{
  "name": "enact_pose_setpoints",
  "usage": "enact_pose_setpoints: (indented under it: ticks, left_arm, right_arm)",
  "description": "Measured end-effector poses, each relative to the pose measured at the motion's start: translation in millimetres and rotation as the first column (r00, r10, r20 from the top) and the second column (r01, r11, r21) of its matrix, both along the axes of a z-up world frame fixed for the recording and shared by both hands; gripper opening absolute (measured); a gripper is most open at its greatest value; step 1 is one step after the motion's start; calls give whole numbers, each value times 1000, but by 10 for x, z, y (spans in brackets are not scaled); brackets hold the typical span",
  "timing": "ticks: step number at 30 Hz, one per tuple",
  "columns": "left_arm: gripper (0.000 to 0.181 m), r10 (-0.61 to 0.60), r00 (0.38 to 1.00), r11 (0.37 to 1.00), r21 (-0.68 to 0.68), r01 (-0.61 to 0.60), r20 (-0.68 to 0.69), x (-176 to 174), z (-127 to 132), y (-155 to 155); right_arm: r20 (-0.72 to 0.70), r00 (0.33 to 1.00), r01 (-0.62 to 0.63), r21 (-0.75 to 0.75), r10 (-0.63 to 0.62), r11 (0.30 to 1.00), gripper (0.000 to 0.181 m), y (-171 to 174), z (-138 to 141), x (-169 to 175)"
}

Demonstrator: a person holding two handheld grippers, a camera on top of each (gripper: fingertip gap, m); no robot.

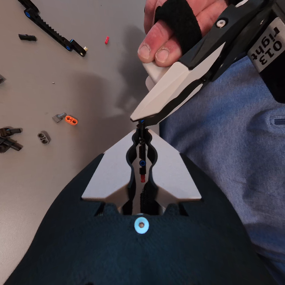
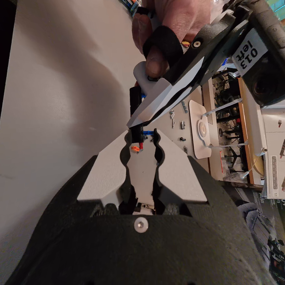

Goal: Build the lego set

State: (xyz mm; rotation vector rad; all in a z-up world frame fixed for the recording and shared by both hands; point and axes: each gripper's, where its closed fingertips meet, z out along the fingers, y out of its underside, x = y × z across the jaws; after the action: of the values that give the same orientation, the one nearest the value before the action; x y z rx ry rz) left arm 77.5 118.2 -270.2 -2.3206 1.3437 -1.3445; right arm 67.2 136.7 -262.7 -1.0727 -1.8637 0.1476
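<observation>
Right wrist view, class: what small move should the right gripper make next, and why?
Probably squeeze the right gripper slightly: its fingertips bracket the black assembly, which the left gripper clamps, and a blue pin sticking out of its side.

The left tool (image 1: 141, 131) is pinched nearly closed, tip to tip with the right tool (image 2: 142, 134), whose jaws stand apart.
</observation>
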Motion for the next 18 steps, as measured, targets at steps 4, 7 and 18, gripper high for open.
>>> enact_pose_setpoints:
  ticks: [4, 7, 18]
  left_arm:
    - [5, -2, 1000, 1000, 5, 2, -15, 7, -9, -14]
    - [5, -3, 1000, 1000, 1, 3, -18, 9, -6, -19]
    - [5, -4, 1000, 1000, -28, 4, -5, 33, 12, -30]
  right_arm:
    - [13, 1000, 3, -13, -3, 1000, 25, -4, -9, 4]
    - [17, 1000, 1, 0, -1, 1000, 25, -1, -9, 4]
    - [42, 999, -18, 96, 14, 995, 20, -20, 5, 20]
